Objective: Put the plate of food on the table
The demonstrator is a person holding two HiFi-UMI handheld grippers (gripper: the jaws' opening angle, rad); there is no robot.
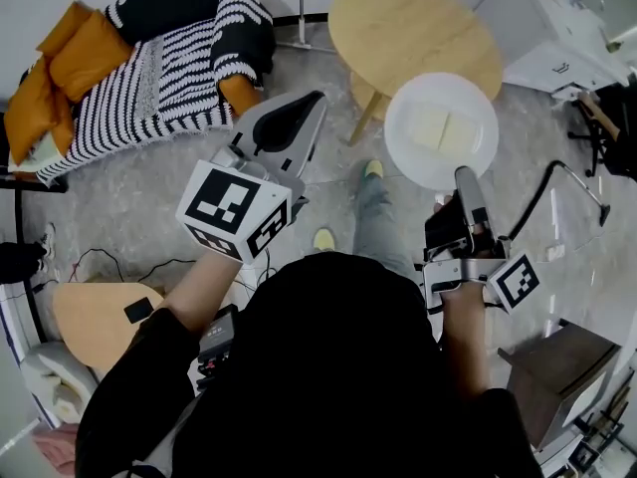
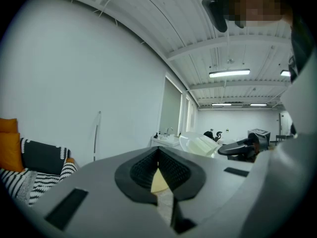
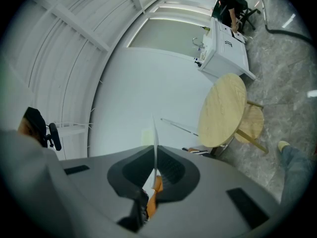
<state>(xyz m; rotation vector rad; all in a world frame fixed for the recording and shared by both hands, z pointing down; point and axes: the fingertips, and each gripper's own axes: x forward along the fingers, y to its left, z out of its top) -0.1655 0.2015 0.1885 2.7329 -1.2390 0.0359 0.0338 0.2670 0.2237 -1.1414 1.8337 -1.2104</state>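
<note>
A white plate [image 1: 410,155] carrying pale yellow slices of food [image 1: 445,128] hangs above the floor, just in front of the round wooden table [image 1: 408,28]. My right gripper [image 1: 465,176] is shut on the plate's near rim; in the right gripper view that rim [image 3: 154,133] shows as a thin white edge between the jaws, with the table [image 3: 223,110] beyond. My left gripper [image 1: 315,100] is to the left of the plate, shut with nothing in it. The left gripper view shows the plate [image 2: 198,145] off to the right.
An armchair with a striped blanket and orange cushions [image 1: 149,58] stands at the back left. A white cabinet [image 1: 557,28] is at the back right. A small wooden table [image 1: 95,312] sits lower left, a dark stool [image 1: 557,366] lower right. A stool [image 3: 252,123] stands under the round table.
</note>
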